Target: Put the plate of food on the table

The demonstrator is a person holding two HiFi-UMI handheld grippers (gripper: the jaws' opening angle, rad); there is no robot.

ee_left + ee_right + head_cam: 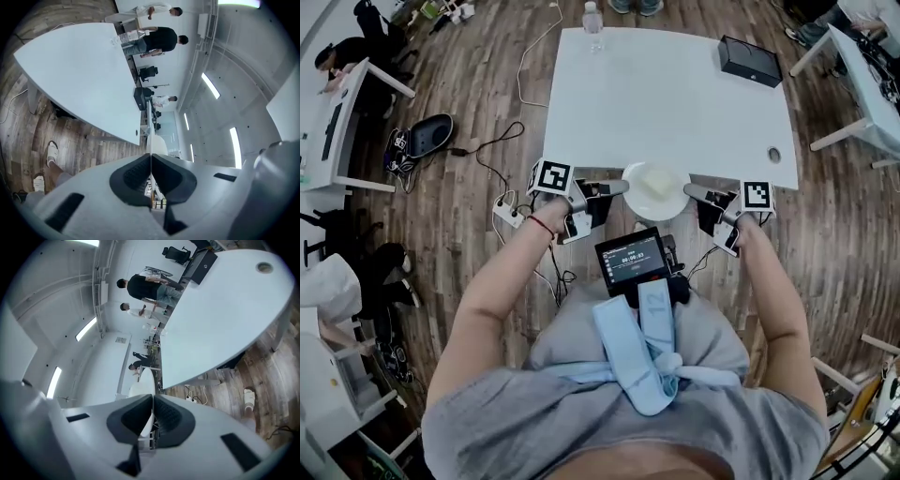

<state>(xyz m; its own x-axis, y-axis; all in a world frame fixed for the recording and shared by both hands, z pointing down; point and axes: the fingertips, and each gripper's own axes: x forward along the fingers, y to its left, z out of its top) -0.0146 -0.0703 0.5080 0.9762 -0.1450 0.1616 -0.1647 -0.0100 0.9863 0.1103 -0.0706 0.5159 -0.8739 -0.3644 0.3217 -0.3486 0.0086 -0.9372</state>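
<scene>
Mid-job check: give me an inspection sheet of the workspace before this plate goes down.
Surface: white table, mostly bare.
Job's things: plate with pale food, held at the table's near edge; whether it touches the table cannot be told.
Clutter: water bottle at the far edge; black box near the far right corner.
Grippers: left gripper shut on the plate's left rim; right gripper shut on its right rim.
Cables: power strip with leads on the wood floor, left of the table.
Surroundings: bag on the floor; people standing beyond the table.
</scene>
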